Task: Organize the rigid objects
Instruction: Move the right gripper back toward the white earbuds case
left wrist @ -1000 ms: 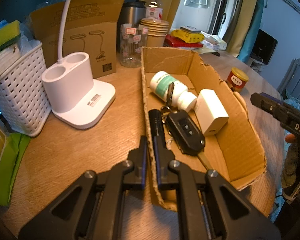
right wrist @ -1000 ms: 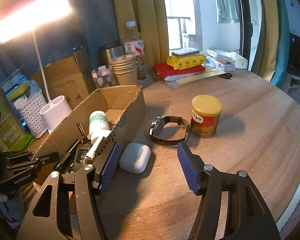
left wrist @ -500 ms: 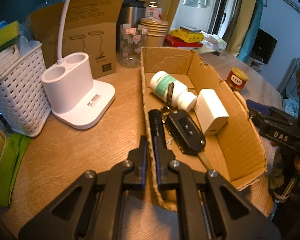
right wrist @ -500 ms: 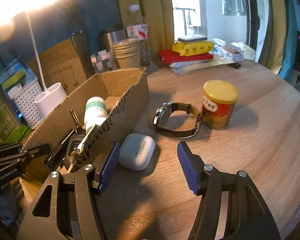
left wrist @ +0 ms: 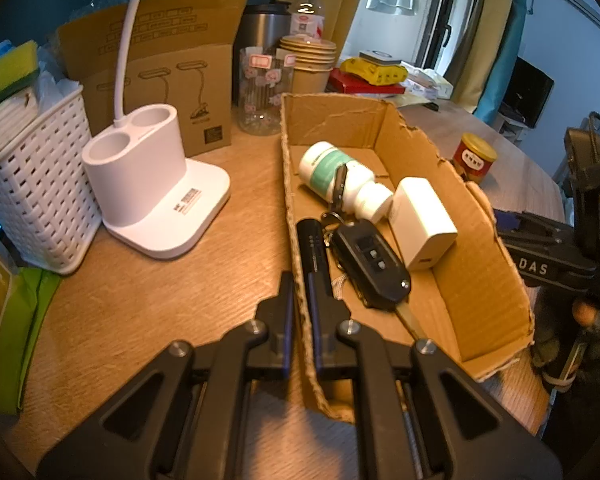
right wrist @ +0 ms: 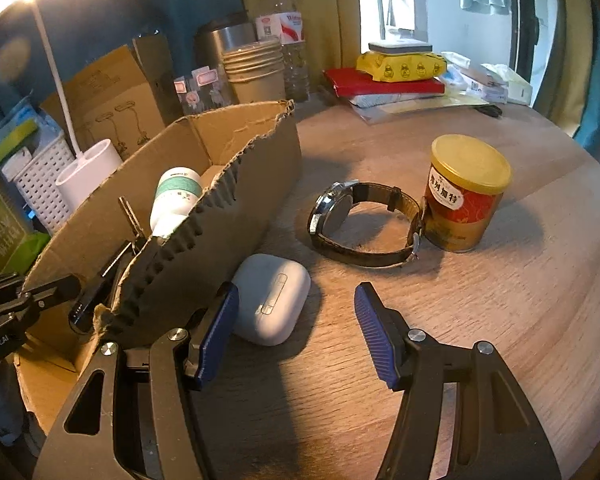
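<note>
My left gripper is shut on the near left wall of a torn cardboard box. In the box lie a white pill bottle, a black car key, a white charger and a black flashlight. My right gripper is open, low over the table beside the box. A white earbuds case lies just ahead of its left finger, between the jaws. A wristwatch and a red tin with a yellow lid sit farther ahead.
A white lamp base, a white basket, a brown carton, a glass jar and paper cups stand behind and left of the box. Books and a yellow pack lie at the back.
My right gripper has moved forward and down towards the earbuds case, which now lies between its fingers. My left gripper has stayed clamped on the box wall.
</note>
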Motion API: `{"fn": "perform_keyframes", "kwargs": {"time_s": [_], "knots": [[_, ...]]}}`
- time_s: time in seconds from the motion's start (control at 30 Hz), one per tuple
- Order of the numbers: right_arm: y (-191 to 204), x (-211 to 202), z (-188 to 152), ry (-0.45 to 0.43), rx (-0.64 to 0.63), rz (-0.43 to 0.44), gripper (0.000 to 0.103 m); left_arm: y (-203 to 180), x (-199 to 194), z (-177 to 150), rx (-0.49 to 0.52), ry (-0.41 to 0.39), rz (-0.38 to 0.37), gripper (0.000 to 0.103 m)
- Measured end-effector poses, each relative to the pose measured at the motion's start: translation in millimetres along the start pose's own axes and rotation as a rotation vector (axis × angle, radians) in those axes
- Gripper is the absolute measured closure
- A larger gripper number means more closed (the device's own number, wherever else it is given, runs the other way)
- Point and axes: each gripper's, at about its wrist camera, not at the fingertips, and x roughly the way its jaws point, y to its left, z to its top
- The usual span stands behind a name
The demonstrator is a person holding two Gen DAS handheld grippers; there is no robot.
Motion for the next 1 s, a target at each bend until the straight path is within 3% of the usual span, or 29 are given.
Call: {"fn": "perform_keyframes", "kwargs": {"time_s": [0.27,0.43,0.7,1.0], "knots": [[-9,-4,-2,-0.006,0.019,-0.044,0.035,0,0,0,0.0,0.0,0.0,0.095],[4,-5,-1,-0.012,-0.023,0.016,0.035,0,0,0,0.0,0.001,0.002,0.095],[-8,8,2,0.041,0.021,0.09,0.035,-3,0,-2,0.002,0.004,-0.002,0.095],[-20,0,-1,0.023,0.056,0.028,0.034,-5,-1,-3,0.001,0.005,-0.003,0.094]]}}
